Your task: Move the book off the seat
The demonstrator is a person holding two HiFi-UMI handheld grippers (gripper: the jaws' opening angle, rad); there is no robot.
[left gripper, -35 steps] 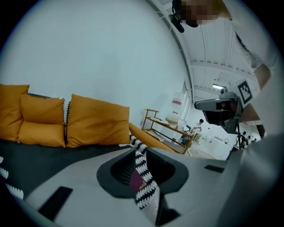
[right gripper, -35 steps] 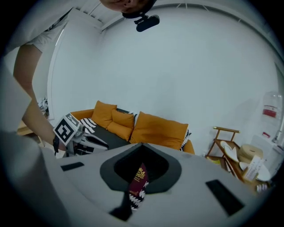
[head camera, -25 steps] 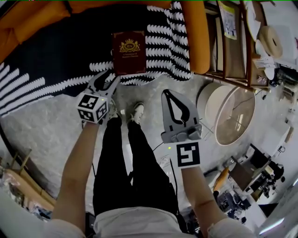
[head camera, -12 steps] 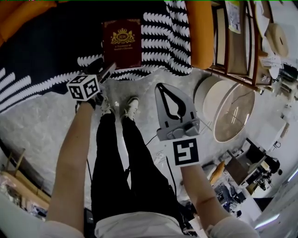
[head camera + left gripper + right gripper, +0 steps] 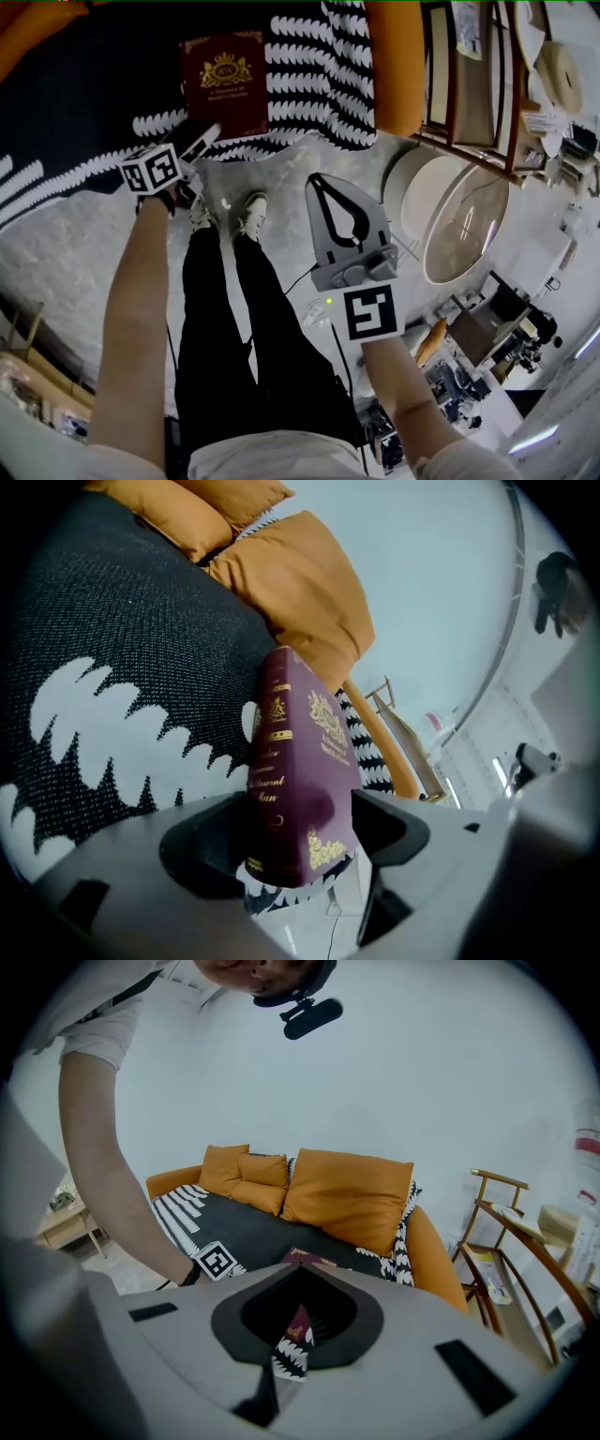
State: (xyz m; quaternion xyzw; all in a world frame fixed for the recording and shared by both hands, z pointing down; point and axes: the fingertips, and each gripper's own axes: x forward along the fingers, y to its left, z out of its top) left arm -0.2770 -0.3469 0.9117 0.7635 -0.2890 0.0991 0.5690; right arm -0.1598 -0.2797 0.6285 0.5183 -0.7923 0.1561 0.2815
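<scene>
A maroon book [image 5: 225, 82] with gold print lies on the black-and-white blanket [image 5: 84, 103] that covers the orange sofa's seat. My left gripper [image 5: 199, 139] is at the book's near left corner. In the left gripper view the book [image 5: 300, 761] stands between the jaws of that gripper [image 5: 298, 806]. The jaws have just been opening, they are open wide, and a gap shows on the right side. My right gripper [image 5: 324, 180] hangs over the floor in front of the sofa, shut and empty. Its view shows the joined tips [image 5: 300, 1266] with the book [image 5: 302, 1260] beyond them.
The person's legs and shoes [image 5: 251, 208] stand at the sofa's front edge. A round cream drum-shaped piece [image 5: 466, 220] and a wooden rack [image 5: 469, 84] stand to the right. Orange cushions [image 5: 352, 1194] line the sofa back. A cable [image 5: 309, 281] runs over the grey floor.
My left gripper has dropped to the book's near corner, rolled, and opened its jaws round that corner. The right gripper has sunk a little and stays shut.
</scene>
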